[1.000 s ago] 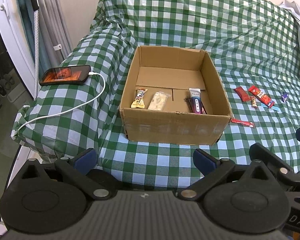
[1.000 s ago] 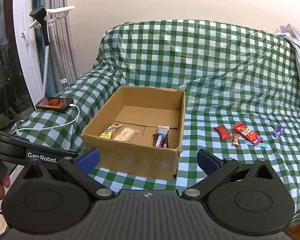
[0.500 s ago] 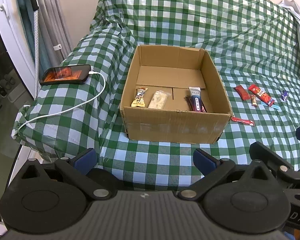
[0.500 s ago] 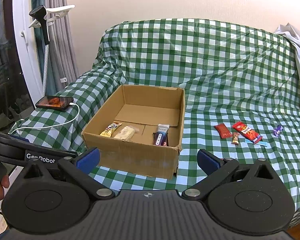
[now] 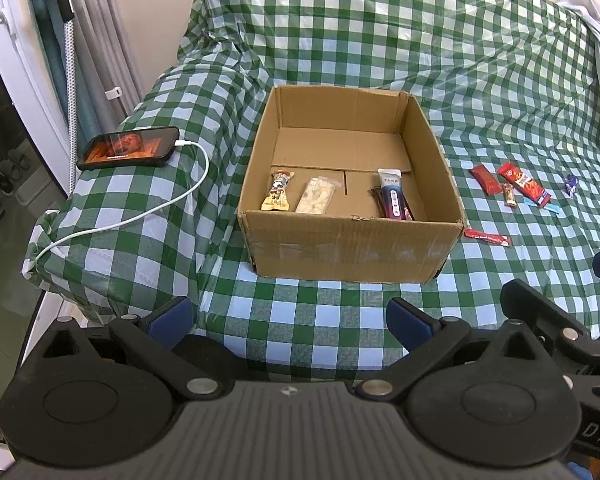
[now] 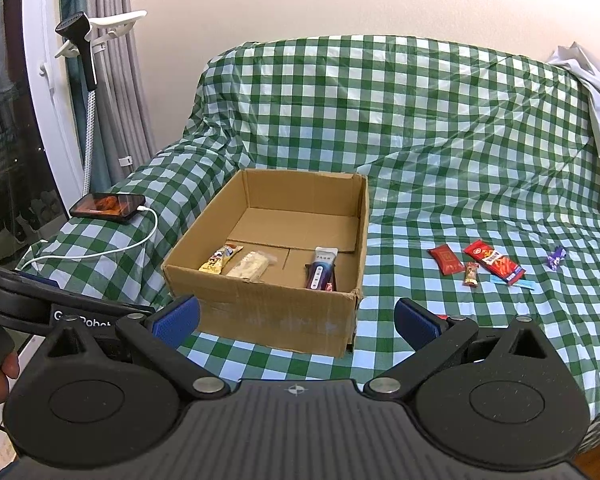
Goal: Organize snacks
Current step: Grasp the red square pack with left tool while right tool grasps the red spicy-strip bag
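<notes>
An open cardboard box (image 5: 352,236) sits on a sofa draped in a green-and-white checked cover (image 5: 380,40). Along the box's near inner edge lie a yellow-ended snack bar (image 5: 278,196), a pale clear-wrapped snack (image 5: 316,200) just right of it, and a dark purple packet (image 5: 392,196) toward the right wall. On the cover to the right of the box lie the loose snacks: a dark red packet (image 6: 445,259), a small brown bar (image 6: 471,274), a long red packet (image 6: 494,261), a purple candy (image 6: 556,258) farther right, and a thin red stick (image 5: 487,237) close to the box's near right corner. A phone (image 5: 129,153) with a white cable (image 5: 140,216) rests on the left armrest. The left gripper (image 5: 290,316) and the right gripper (image 6: 296,318) hover at the near edge, jaws released and empty.
</notes>
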A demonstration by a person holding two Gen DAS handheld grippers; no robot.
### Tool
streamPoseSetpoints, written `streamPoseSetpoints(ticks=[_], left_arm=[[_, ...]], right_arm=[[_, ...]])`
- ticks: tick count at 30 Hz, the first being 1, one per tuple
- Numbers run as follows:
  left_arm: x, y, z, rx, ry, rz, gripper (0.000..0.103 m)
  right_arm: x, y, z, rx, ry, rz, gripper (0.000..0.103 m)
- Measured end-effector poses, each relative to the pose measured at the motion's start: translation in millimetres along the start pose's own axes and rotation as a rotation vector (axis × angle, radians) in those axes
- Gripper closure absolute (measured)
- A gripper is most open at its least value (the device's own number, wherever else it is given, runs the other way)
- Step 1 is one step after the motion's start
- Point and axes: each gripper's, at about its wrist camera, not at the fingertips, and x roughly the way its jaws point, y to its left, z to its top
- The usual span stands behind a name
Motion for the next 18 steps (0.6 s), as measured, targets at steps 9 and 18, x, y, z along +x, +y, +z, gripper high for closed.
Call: streamPoseSetpoints(ticks=[9,18], left_arm=[[11.9,-28.0,15.5,0.054,0.042,-0.001,0.0],[45.3,-103.0,62.9,0.12,0.096,-0.055,0.0]], right_arm=[[-0.7,-21.6,-2.4,0.091,-0.016,-0.015,0.001],[22.1,-117.6,-8.6,0.231,-0.016,-0.169,0.001]])
